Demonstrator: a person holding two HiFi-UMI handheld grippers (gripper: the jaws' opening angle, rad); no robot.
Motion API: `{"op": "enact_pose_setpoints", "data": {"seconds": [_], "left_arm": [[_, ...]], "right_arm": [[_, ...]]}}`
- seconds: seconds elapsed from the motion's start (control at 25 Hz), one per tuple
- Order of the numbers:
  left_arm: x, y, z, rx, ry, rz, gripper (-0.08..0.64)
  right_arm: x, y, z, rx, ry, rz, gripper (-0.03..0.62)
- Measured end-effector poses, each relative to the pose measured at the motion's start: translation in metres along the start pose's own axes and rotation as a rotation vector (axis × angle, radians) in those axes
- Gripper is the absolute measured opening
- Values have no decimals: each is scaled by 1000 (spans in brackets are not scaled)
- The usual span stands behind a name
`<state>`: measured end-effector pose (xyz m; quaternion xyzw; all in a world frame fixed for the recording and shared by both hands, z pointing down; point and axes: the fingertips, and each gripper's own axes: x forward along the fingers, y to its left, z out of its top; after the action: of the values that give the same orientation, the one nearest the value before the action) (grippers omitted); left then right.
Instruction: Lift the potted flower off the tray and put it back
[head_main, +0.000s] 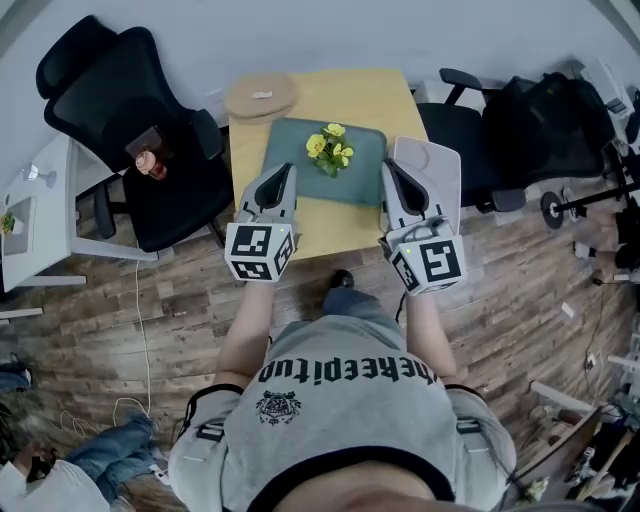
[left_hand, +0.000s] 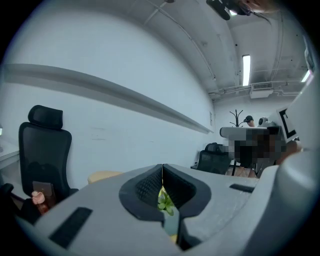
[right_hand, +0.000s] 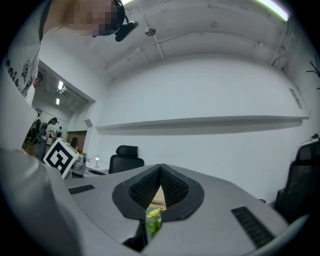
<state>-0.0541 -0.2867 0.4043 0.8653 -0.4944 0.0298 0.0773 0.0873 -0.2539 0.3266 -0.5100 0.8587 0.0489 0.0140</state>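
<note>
The potted flower (head_main: 330, 148), yellow blooms over green leaves, stands on the dark green tray (head_main: 365, 180) on a small wooden table (head_main: 330, 232). My left gripper (head_main: 289, 170) hovers at the tray's left edge, and my right gripper (head_main: 389, 164) hovers at its right edge. Each is apart from the plant and holds nothing. In the left gripper view the left gripper (left_hand: 162, 167) has its jaws shut tip to tip, with the flower (left_hand: 164, 201) peeking through the slit below. The right gripper (right_hand: 160, 167) is shut the same way, the flower (right_hand: 153, 216) showing beneath.
A round wooden board (head_main: 260, 97) lies at the table's back left corner. A white panel (head_main: 437, 165) sits at the table's right side. Black office chairs stand to the left (head_main: 120, 120) and right (head_main: 470, 140). A white desk (head_main: 40, 215) is at far left.
</note>
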Motion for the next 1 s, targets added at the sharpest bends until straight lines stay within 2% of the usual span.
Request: {"op": "enact_pose_setpoints", "data": {"seconds": [0.6, 0.8, 1.0], "left_arm": [[-74, -2, 75, 72, -219, 58, 6], [-101, 0, 89, 77, -276, 91, 6], [-124, -4, 89, 89, -291, 91, 6]], "right_arm": [[-35, 21, 26, -40, -48, -68, 2], [-53, 28, 34, -54, -58, -105, 2], [-72, 38, 38, -65, -67, -137, 2]]}}
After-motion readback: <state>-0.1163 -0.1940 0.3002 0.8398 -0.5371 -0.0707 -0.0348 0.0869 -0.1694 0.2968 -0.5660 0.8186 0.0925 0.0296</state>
